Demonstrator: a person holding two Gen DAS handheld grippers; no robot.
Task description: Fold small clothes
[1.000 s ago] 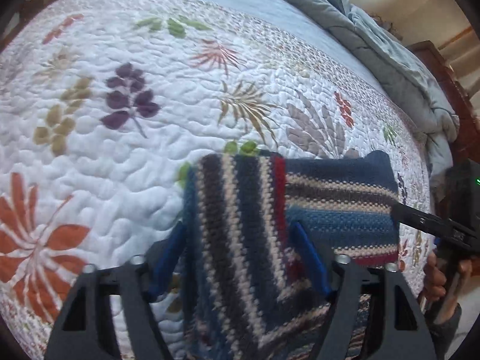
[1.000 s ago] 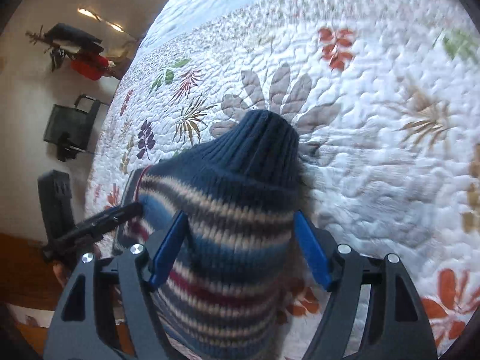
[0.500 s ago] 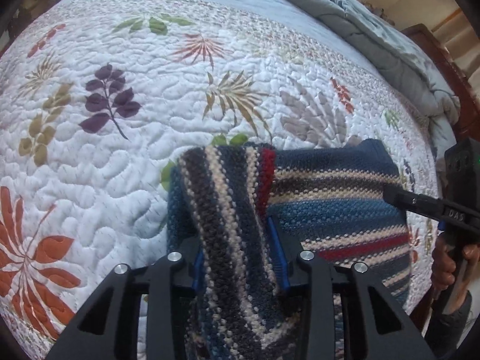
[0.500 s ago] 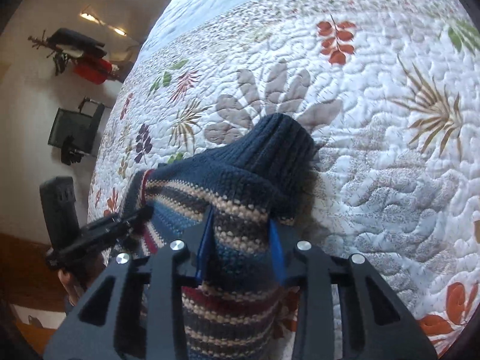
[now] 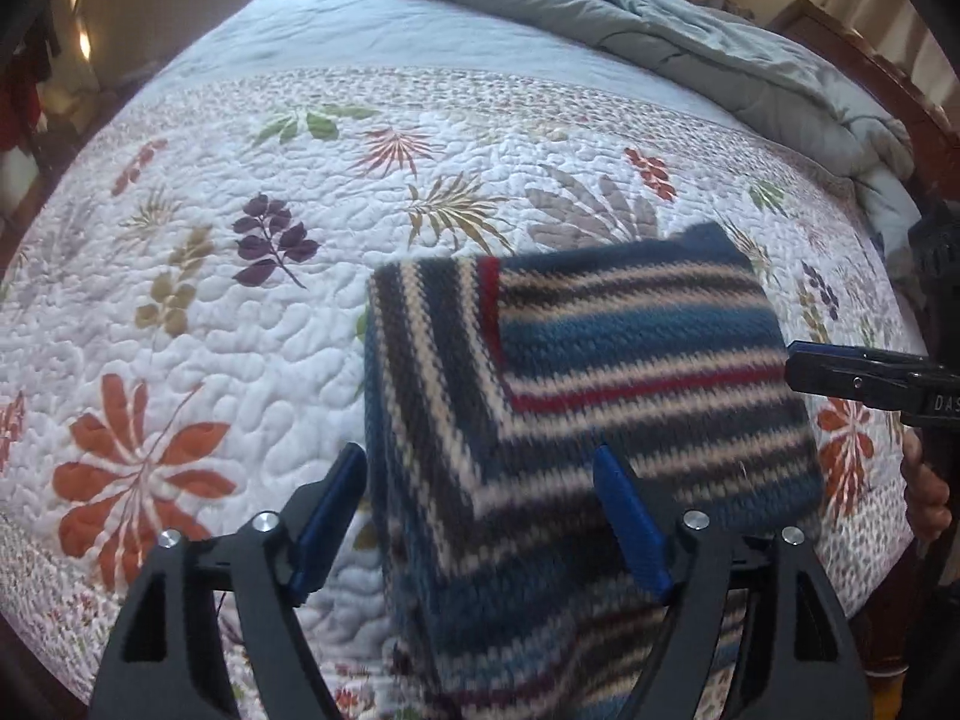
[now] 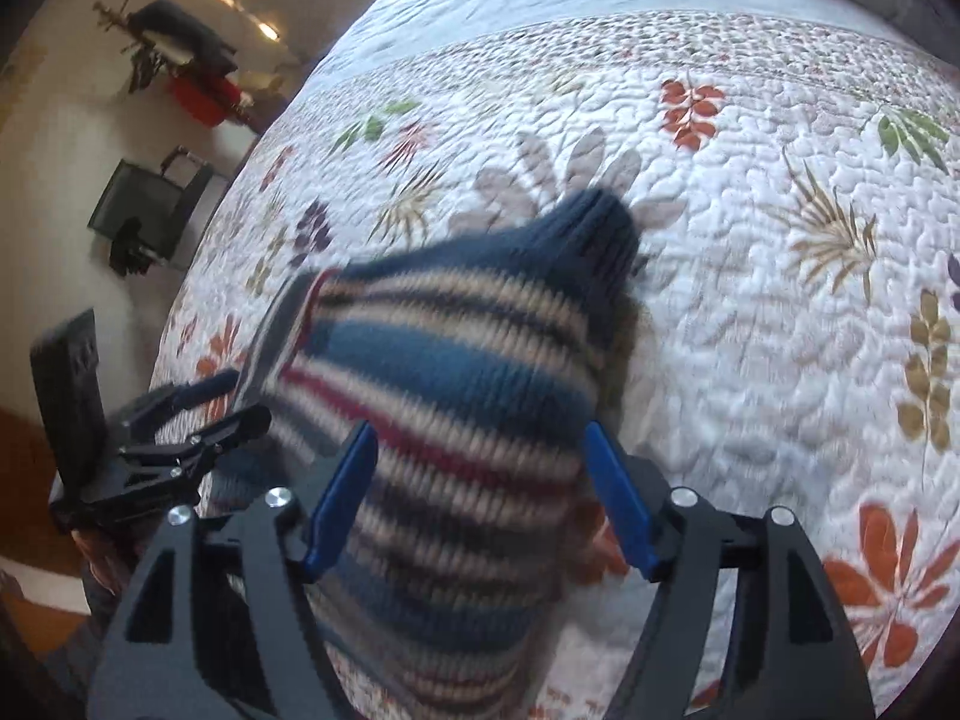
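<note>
Since both grippers have just been opening, the left gripper (image 5: 480, 516) and right gripper (image 6: 480, 495) stand wide around the striped sweater (image 5: 588, 396), apparently dropped mid-frame onto the quilt (image 5: 180, 360) after a fold.

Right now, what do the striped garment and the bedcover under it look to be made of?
The striped garment looks like a chunky wool or acrylic knit: visible stitch loops, a ribbed navy cuff, matte and fuzzy. The bedcover looks like a quilted cotton or polyester fabric: puffy stitched pebbling and printed leaves, with a slight sheen. Fibre cannot be settled by sight.
</note>
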